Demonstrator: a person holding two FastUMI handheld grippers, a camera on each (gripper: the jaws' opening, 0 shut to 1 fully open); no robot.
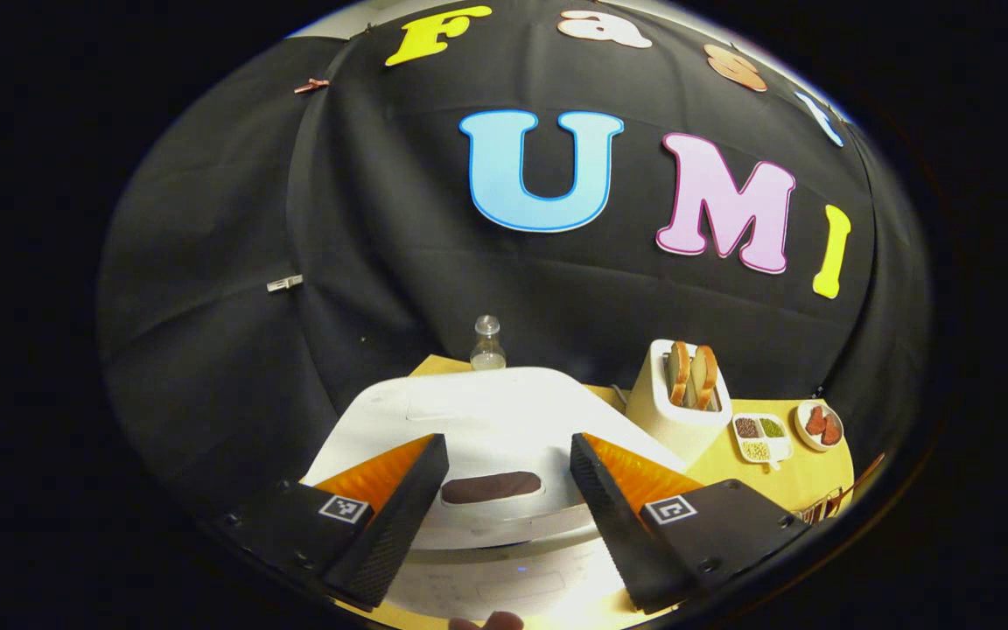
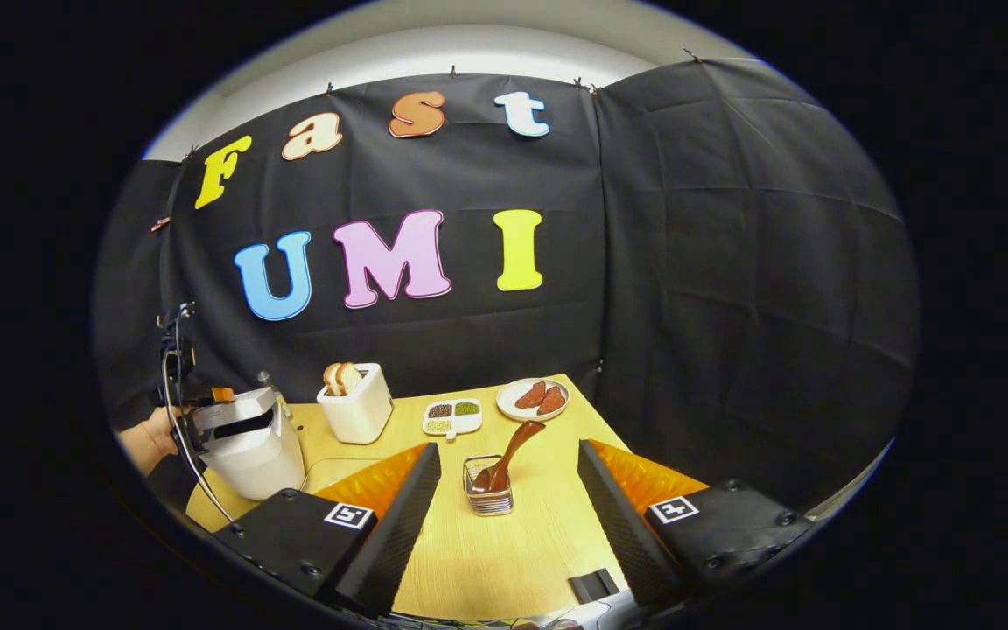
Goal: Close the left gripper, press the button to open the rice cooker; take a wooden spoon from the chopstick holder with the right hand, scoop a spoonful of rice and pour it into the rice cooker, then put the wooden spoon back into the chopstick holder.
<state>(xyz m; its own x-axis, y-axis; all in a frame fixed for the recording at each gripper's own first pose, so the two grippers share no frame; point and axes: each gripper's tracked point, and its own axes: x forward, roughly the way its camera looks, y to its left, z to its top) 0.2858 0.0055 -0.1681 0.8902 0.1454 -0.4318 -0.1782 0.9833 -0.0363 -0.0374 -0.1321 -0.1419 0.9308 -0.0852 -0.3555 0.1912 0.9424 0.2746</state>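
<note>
The white rice cooker (image 1: 486,420) stands right in front of my left gripper (image 1: 508,444), lid down, with a dark oval button (image 1: 491,486) on its front. That gripper is open, one finger on each side of the button and a little above it. In the right gripper view the cooker (image 2: 250,446) is at the far left, with a hand (image 2: 150,435) and the left gripper (image 2: 182,372) behind it. A wire chopstick holder (image 2: 488,499) holds a brown wooden spoon (image 2: 521,435), leaning right. My right gripper (image 2: 508,450) is open, short of the holder. A small white tray of grains (image 2: 451,417) lies beyond.
A white toaster with two bread slices (image 2: 353,402) stands beside the cooker. A plate of reddish slices (image 2: 533,398) sits at the far right of the wooden table (image 2: 504,551). A glass bottle (image 1: 487,343) stands behind the cooker. A small dark block (image 2: 596,584) lies near the table's front edge.
</note>
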